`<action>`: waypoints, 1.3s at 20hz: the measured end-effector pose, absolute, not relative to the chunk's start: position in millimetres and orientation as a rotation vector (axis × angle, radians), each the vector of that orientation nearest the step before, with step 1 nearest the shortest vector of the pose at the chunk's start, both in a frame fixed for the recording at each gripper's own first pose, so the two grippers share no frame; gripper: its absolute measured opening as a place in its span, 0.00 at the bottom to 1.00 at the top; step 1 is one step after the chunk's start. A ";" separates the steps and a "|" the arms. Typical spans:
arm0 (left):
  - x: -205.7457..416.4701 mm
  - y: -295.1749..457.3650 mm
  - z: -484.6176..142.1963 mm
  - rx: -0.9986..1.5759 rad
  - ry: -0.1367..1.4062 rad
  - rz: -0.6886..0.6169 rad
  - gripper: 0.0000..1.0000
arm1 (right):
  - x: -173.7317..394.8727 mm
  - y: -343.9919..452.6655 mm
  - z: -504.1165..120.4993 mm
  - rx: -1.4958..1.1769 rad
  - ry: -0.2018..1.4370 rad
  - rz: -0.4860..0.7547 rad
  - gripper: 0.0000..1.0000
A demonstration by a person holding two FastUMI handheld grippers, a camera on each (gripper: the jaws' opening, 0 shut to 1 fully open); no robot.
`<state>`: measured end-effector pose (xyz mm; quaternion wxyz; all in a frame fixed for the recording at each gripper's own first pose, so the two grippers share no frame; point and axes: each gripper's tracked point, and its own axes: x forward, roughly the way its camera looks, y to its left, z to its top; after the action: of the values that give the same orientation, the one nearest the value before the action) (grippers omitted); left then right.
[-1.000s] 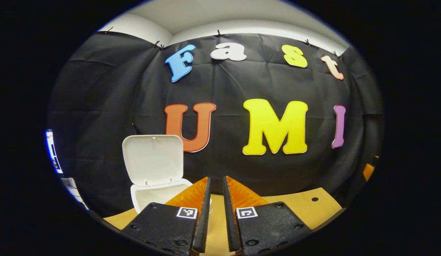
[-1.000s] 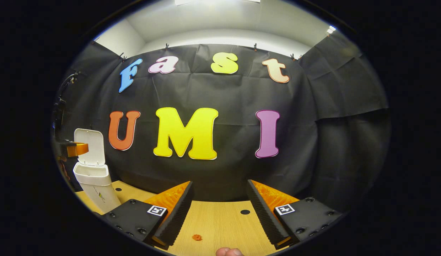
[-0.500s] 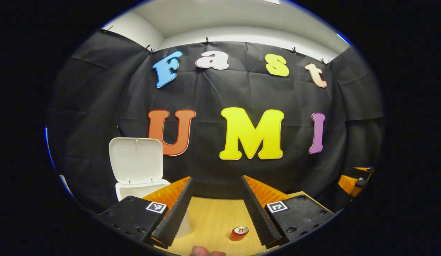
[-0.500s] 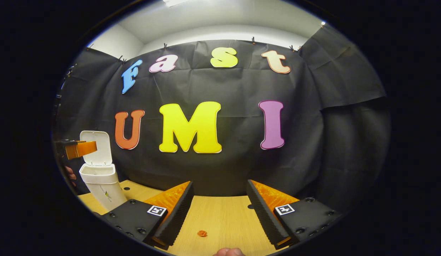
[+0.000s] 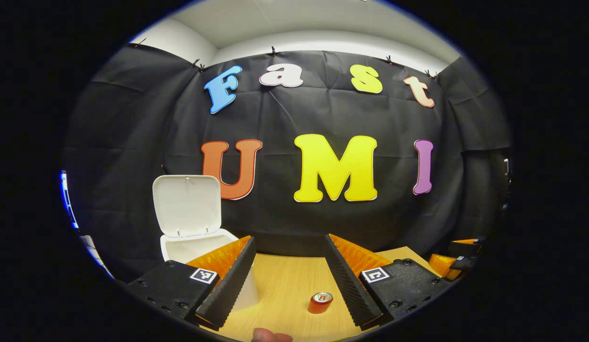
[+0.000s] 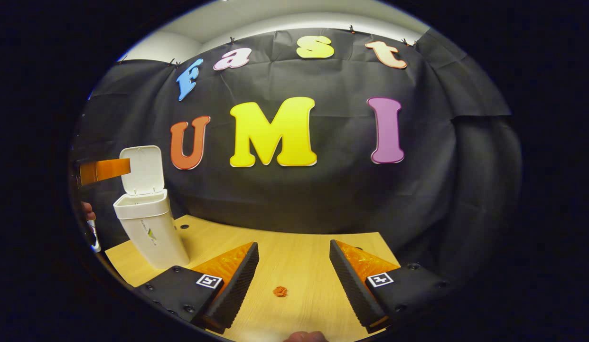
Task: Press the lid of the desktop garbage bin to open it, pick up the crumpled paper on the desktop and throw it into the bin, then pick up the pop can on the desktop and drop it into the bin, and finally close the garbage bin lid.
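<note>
the white plastic garbage bin stands on the light wooden desk with its flat white hinged lid swung up and standing upright behind the bin's mouth, so the bin is already open. in the right gripper view the same bin sits at the far left part of the desk, lid raised.

in the left gripper view, the left hand-held gripper hangs above the desk with its jaws spread wide and nothing between them. its left finger overlaps the lower front of the bin in the picture; whether it touches the bin i cannot tell. the small red pop can with a silver top stands upright on the desk to the right of the bin, well apart from it, in the gap between the fingers and just beside the inner edge of the right finger. the other hand-held gripper shows far off at the right edge, away from the bin.

in the right gripper view, the right hand-held gripper is released too, jaws wide, holding nothing. the small orange-red crumpled paper ball lies on the desk to the right of the bin, well apart from it, about midway between the two fingers and touching neither. the left hand-held gripper's finger reaches in from the left edge, level with the raised lid above the bin.
</note>
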<state>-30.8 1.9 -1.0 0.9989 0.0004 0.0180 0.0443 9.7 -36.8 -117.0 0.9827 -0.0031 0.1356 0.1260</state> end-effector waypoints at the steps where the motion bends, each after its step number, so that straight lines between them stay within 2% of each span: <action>1: -33.7 1.7 -3.8 0.004 0.043 0.092 0.94 | 11.5 -31.2 -127.7 -0.012 0.295 0.276 0.95; 14: -70.1 5.2 -37.1 -0.019 0.177 0.158 0.94 | 42.5 -9.0 -264.4 -0.123 0.567 0.379 0.94; 26: -100.4 37.9 -57.0 -0.017 0.242 0.303 0.95 | 81.0 5.5 -383.1 -0.229 0.798 0.403 0.95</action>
<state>-100.4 37.9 -57.0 0.9812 -0.0086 0.1200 0.1508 81.0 5.5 -383.1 0.8955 -0.1103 0.3849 0.1945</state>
